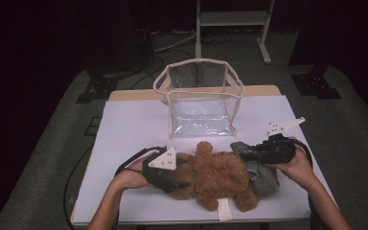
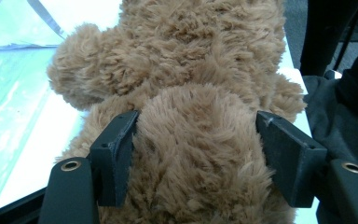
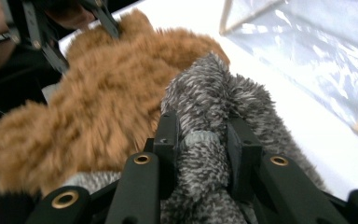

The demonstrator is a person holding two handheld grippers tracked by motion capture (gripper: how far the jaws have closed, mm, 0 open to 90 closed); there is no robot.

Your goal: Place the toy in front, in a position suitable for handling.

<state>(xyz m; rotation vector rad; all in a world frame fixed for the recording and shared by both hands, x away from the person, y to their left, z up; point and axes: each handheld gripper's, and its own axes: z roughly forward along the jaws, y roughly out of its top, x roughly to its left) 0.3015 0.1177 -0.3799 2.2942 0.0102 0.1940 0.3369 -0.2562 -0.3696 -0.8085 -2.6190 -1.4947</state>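
The bear [image 1: 215, 177] lies on the tabletop [image 1: 134, 129] before the clear bag [image 1: 200, 98]. The left tool [image 2: 196, 154] clamps its plush body; the right tool [image 3: 200, 144] pinches the grey cloth [image 1: 263, 175] beside it. Likely next: lift the bear bagward, needing a firm, level carry
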